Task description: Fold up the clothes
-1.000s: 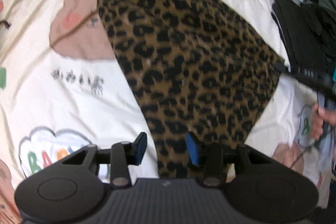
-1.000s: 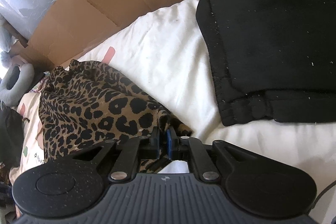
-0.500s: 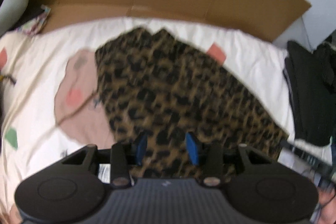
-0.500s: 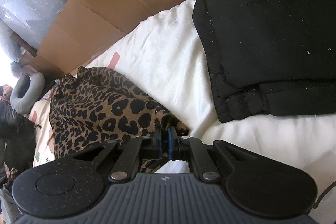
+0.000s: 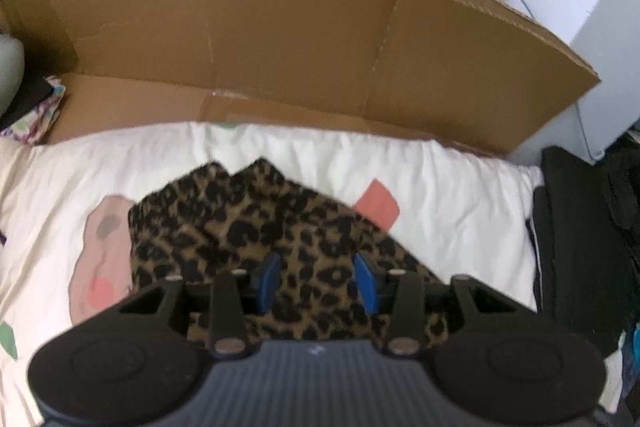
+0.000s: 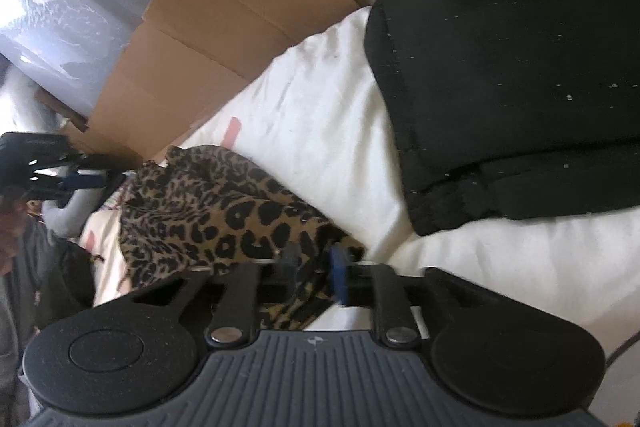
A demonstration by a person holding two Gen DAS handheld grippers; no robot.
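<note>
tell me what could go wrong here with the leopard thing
The right gripper jaws are opening with a corner of the leopard garment between them; the cloth may cling to a pad and drag the fold apart. The garment lies rumpled, so creases could set. The black clothes lie close by and could get snagged.

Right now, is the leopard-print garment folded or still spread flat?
Folded at least once: the leopard-print garment lies bunched on the white bedding, with doubled edges at its far end. How neatly, cannot tell.
</note>
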